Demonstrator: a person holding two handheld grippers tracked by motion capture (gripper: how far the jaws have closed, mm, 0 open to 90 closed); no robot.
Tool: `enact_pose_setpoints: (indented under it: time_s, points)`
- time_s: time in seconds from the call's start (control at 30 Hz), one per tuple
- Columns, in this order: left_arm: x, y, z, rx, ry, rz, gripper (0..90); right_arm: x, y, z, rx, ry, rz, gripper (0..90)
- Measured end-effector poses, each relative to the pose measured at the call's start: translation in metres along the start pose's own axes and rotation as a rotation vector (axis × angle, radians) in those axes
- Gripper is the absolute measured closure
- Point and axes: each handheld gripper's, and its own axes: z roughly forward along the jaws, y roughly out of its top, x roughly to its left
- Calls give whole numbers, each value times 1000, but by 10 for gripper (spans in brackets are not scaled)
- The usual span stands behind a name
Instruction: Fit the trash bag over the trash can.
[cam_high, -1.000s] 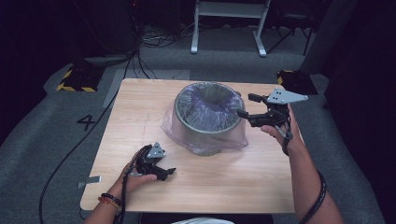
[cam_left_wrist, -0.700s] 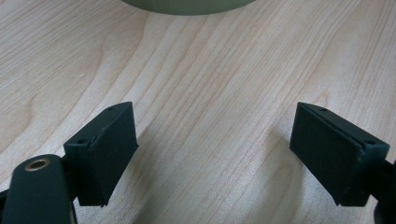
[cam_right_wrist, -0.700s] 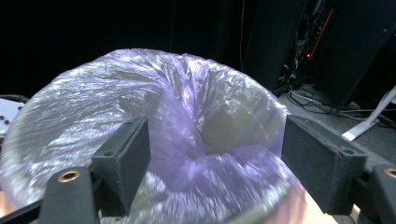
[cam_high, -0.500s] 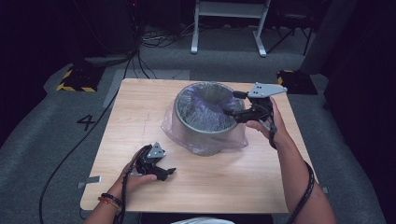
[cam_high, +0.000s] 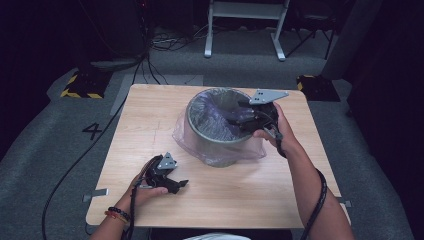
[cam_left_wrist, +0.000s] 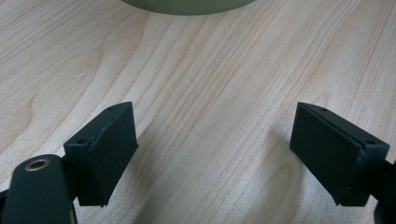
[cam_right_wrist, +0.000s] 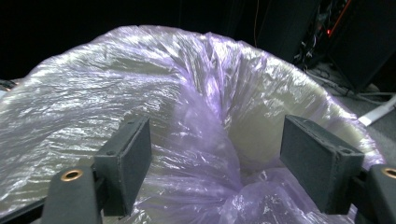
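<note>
From the high view, the right gripper is seen held over the mouth of the round bin, which stands near the middle of the wooden table, toward its far side, with the purple plastic liner draped down its outer wall. In the right gripper view, what the overhead cannot give is revealed: the jaws are spread wide apart, with crumpled liner bunched between and below them, though contact cannot be made out. The left gripper is rested low near the table's front edge, well apart from the bin; in the left gripper view its jaws are shown open over bare wood grain, the bin's base cut off at the top. Grey carpet, cables and a white stand are seen beyond; the room behind is lost in darkness.
</note>
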Motion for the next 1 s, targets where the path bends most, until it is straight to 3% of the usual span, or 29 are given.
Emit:
enact_pose_setpoints:
  time_s: [0.23, 0.5, 0.6, 1.0]
  points:
    - [0, 0, 0, 0, 0, 0, 145, 0, 3, 8, 63, 7, 1, 249]
    - [0, 0, 0, 0, 0, 0, 145, -1, 9, 18, 179, 24, -8, 237]
    - [0, 0, 0, 0, 0, 0, 145, -1, 9, 20, 197, 37, 0, 236]
    - [0, 0, 0, 0, 0, 0, 145, 1, 13, 26, 285, 8, -30, 235]
